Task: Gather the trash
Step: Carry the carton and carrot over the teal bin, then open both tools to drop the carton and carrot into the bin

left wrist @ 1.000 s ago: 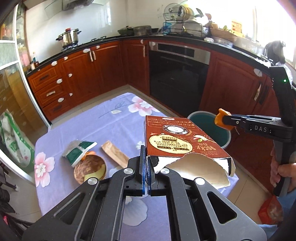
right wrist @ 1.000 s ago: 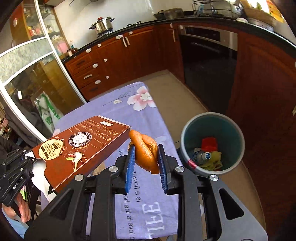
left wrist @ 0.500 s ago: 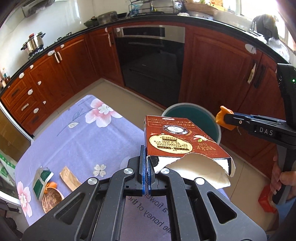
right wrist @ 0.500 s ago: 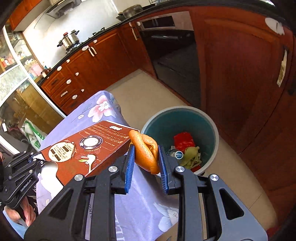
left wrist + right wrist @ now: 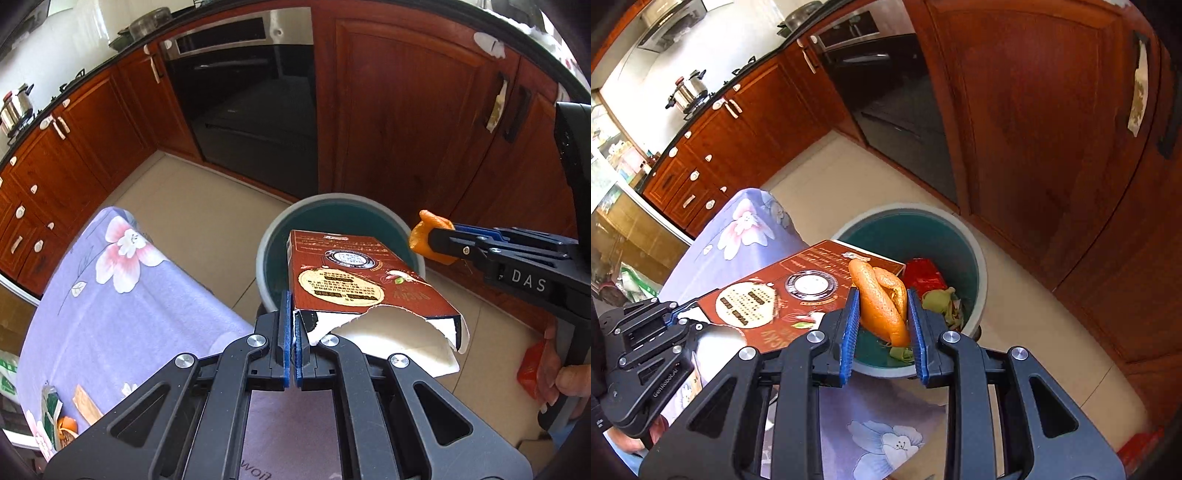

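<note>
The box (image 5: 354, 280), a torn brown carton with a round silver seal and a gold oval panel of small print too fine to read, is held out over the near rim of the bin (image 5: 273, 236). Its ripped white end is pinched between the almost-touching blue pads of the left gripper (image 5: 293, 325), which grips one torn corner. In the right wrist view the box (image 5: 783, 295) lies tilted, its far corner reaching over the bin (image 5: 979, 258).

The peel (image 5: 882, 302), an orange curl, is clamped between the blue pads of the right gripper (image 5: 882, 317) at a narrow spread, above the bin's near edge. Seen from the left wrist, the peel (image 5: 428, 236) pokes out past the right gripper (image 5: 439, 240), whose side bears the letters "DAS". The left gripper's body (image 5: 646, 362) carries the marking "GenRobot.AI".

Inside the teal bin lie a red packet (image 5: 923, 273) and green scraps (image 5: 942, 302).

Beside the bin stands the table under a lilac cloth (image 5: 110, 295) printed with pink flowers; part of an English line shows on it. At its far end rest a green-and-white wrapper (image 5: 51, 406), a brown strip (image 5: 86, 406) and more orange peel (image 5: 68, 424).
</note>
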Action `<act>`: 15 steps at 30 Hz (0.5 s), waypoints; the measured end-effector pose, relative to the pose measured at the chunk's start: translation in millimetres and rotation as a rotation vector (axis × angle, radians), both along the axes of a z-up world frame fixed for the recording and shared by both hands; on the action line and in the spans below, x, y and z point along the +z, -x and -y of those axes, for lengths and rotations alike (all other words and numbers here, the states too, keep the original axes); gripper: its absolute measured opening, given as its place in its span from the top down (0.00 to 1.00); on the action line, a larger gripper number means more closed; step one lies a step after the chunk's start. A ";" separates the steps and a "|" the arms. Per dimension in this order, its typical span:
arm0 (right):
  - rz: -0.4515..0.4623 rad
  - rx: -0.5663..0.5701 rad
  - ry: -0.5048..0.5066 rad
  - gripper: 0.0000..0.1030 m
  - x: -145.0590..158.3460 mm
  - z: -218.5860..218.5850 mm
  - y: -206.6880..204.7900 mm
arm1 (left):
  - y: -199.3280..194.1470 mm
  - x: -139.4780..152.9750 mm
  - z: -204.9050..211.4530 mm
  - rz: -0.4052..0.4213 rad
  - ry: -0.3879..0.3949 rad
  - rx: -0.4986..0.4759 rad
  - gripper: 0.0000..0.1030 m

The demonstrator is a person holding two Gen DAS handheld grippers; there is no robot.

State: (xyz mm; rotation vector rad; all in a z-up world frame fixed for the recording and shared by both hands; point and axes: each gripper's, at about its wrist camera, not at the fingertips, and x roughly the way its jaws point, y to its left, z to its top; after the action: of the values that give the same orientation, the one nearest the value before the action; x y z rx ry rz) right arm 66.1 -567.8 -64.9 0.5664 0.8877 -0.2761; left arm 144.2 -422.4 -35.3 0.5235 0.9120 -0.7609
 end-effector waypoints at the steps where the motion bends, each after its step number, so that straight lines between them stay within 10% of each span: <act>1: -0.007 -0.003 -0.001 0.76 -3.0 2.6 -2.0 | -1.9 -3.5 5.6 -0.012 0.000 -0.003 0.98; 15: -0.073 -0.019 -0.016 0.75 -30.6 21.9 -30.9 | -26.1 -45.7 36.7 -0.098 -0.027 -0.025 0.94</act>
State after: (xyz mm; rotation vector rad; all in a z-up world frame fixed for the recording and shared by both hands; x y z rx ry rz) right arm 97.0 -589.7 -95.6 0.5828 0.9566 -0.3090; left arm 170.2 -459.1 -81.0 0.5253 1.0092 -0.8037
